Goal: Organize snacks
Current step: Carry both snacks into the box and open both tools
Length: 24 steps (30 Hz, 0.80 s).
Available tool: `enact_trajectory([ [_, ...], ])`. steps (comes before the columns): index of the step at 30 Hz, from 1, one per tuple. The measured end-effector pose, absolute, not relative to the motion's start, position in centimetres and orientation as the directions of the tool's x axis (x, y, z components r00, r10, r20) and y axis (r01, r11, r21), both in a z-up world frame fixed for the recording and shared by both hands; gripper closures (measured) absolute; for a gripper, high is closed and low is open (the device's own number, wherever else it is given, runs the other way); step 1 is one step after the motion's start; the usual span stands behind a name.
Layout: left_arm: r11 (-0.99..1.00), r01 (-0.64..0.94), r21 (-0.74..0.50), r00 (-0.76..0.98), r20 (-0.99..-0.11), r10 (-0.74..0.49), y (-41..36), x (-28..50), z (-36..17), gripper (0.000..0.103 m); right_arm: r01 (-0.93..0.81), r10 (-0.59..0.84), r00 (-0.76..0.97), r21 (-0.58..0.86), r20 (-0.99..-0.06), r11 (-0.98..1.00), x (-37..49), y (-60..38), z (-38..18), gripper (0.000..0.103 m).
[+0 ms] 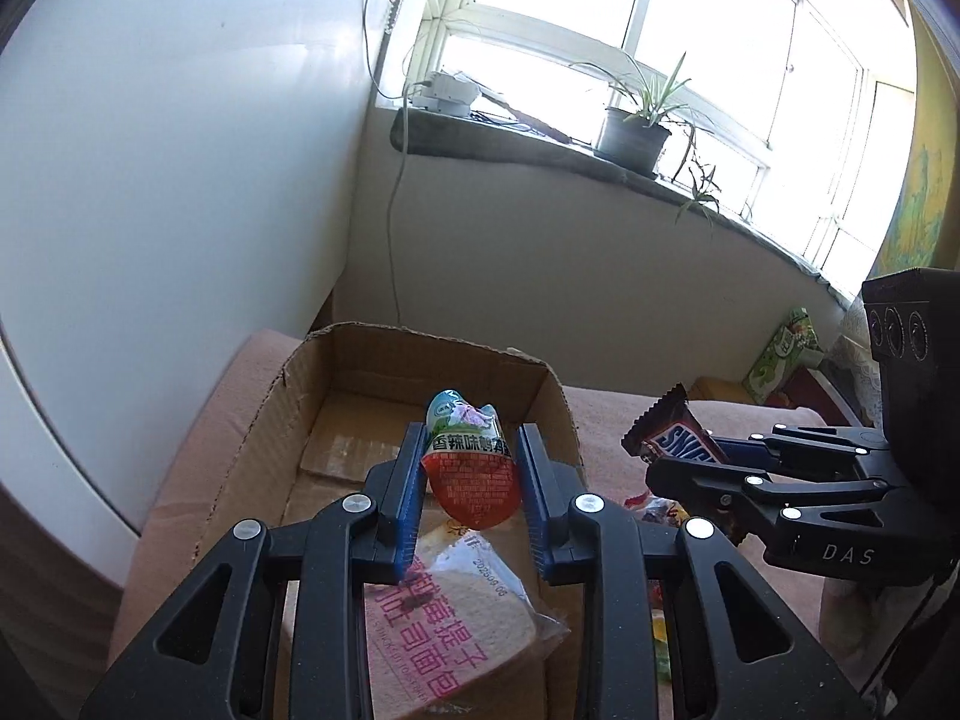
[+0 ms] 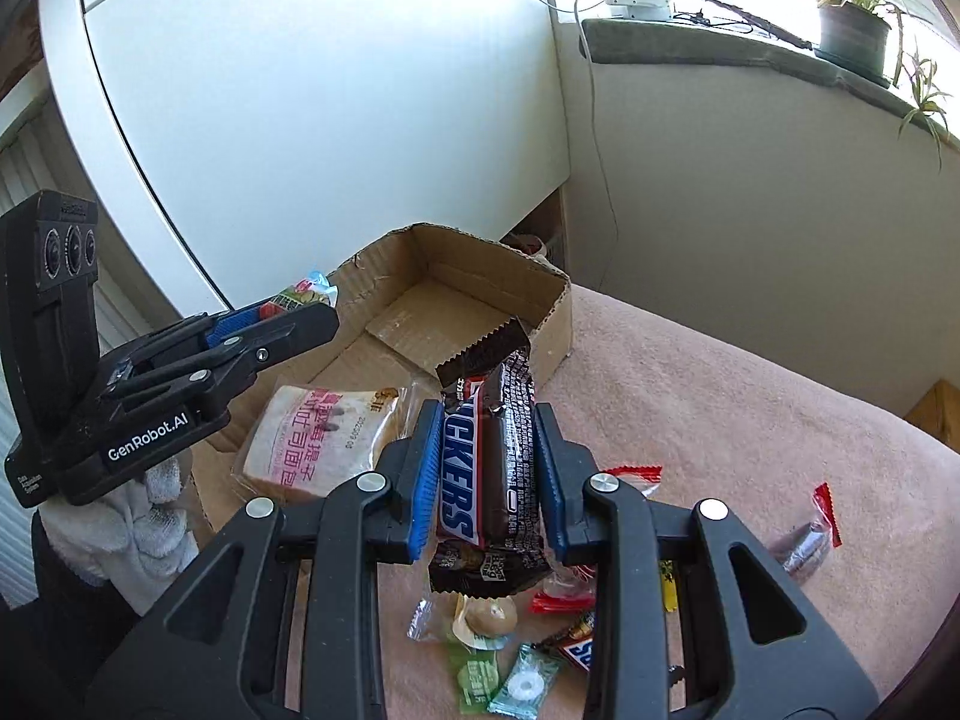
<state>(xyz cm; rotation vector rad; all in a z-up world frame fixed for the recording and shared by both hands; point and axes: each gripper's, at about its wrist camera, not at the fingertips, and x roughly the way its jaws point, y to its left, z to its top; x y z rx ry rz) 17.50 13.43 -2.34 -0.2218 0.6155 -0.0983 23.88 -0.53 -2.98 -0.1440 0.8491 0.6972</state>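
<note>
My left gripper (image 1: 468, 480) is shut on a red and green snack packet (image 1: 471, 468) and holds it above the open cardboard box (image 1: 264, 420). A pink-wrapped bread pack (image 1: 444, 630) lies in the box below it. My right gripper (image 2: 489, 468) is shut on a Snickers bar (image 2: 486, 468) and holds it above the pink cloth, beside the box's near right wall (image 2: 552, 330). The left gripper (image 2: 282, 324) shows at the left of the right wrist view, and the right gripper (image 1: 690, 456) at the right of the left wrist view.
Several loose snacks (image 2: 516, 654) lie on the pink cloth (image 2: 720, 420) under my right gripper, with a red-wrapped one (image 2: 810, 534) to the right. A white cabinet (image 2: 300, 120) stands behind the box. A potted plant (image 1: 636, 132) sits on the windowsill.
</note>
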Motion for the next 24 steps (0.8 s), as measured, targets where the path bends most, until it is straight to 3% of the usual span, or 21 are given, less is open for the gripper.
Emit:
enact_trajectory([
  [24, 0.984, -0.024, -0.176, 0.812, -0.577, -0.083, 14.4, 17.2, -2.8, 0.071, -0.638, 0.531, 0.397, 0.191, -0.749, 0.746, 27.3, 4.9, -5.6, 0.073],
])
